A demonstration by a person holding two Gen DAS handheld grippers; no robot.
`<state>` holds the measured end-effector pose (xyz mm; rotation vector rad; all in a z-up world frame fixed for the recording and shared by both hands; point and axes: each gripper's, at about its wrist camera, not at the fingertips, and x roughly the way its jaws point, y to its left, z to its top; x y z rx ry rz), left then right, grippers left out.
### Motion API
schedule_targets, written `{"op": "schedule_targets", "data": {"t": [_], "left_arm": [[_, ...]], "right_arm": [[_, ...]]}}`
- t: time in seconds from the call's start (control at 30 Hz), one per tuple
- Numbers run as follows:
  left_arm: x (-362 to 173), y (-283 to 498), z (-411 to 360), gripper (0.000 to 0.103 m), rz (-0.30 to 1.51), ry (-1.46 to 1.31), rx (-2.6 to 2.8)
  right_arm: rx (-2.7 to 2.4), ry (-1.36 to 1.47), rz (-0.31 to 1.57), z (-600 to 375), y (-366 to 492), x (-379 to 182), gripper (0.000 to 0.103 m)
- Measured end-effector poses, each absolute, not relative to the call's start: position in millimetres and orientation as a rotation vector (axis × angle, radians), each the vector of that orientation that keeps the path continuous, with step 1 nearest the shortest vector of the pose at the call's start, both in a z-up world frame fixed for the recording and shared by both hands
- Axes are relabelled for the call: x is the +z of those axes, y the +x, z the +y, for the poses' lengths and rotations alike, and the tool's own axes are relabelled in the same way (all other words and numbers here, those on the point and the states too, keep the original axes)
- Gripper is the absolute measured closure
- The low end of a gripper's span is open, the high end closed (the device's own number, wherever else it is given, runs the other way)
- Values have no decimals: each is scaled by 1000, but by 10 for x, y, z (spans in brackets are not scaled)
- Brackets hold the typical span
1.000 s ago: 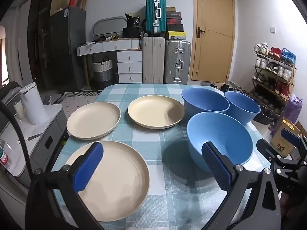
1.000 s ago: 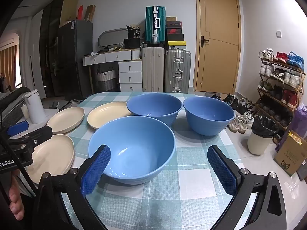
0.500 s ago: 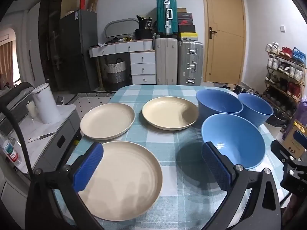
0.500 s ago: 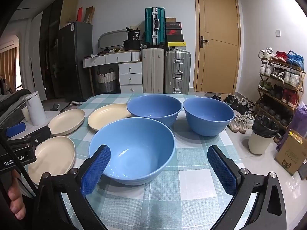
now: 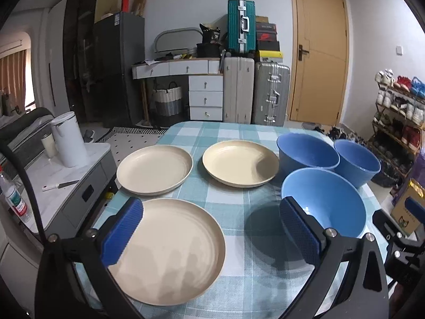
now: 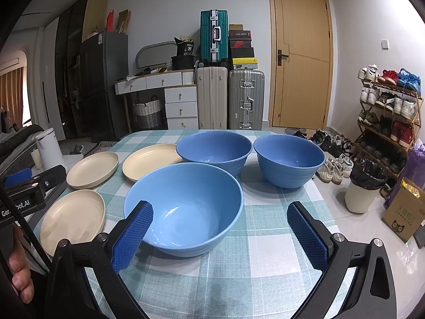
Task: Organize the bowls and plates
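A woven checked cloth, matt with a visible weave, covers the surface. Three cream plates look like smooth plastic with a soft satin sheen; three blue bowls are smooth and semi-glossy — highlights show on the inner walls, faint ridges outside. Each hand-held gripper, left and right, has matt black plastic arms, bright metal screws and blue pads with a rough knurled texture. Behind — ribbed metallic suitcases and a wood-look door.

Three plates, three bowls
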<state>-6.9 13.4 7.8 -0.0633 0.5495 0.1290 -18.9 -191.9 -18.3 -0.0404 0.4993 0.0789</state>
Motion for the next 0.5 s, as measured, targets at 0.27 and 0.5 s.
{"op": "schedule_targets", "data": {"t": [0.27,0.5], "left_arm": [[123,-161,204,0,471,-110,175],[286,-296,278,0,363,-163,102]], "right_arm": [[84,-38,502,-1950,-192,-173,0],[96,-28,503,-1936,-198,-209,0]]}}
